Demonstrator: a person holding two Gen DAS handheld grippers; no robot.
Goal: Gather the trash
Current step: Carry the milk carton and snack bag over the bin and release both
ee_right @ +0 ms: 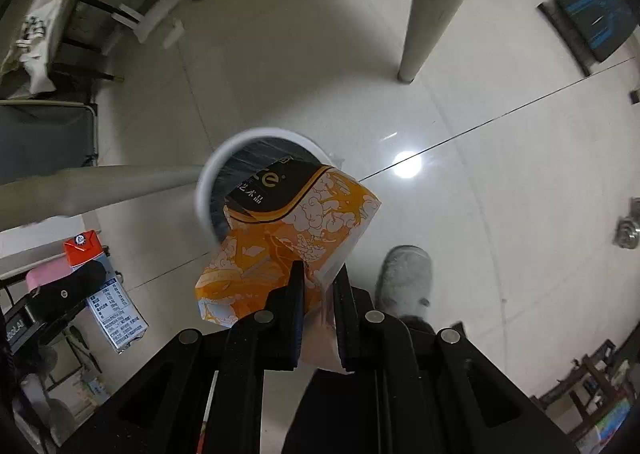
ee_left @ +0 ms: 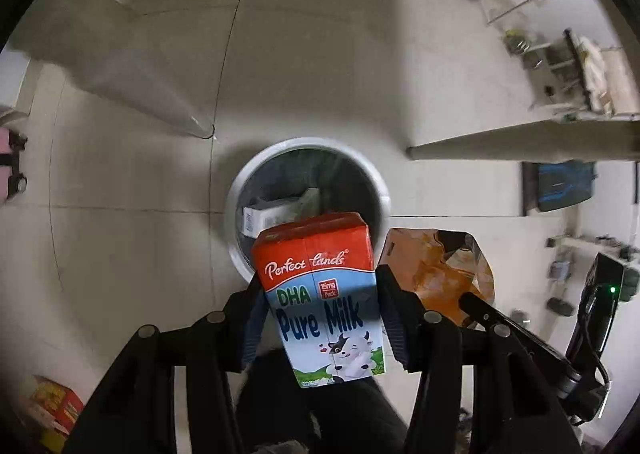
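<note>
Two tongs: left tongs (ee_left: 318, 318) squeeze one milk carton (ee_left: 326, 302), right tongs (ee_right: 320, 286) pinch one orange box (ee_right: 280, 238), above one white bin (ee_left: 240, 190).

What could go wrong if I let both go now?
1. The milk carton in the left claw hangs over the near rim of the bin, so it may hit the rim and fall on the floor.
2. The orange bag is pinched only by its lower edge in the right claw; it is wide and may catch on the rim or on the carton.
</note>
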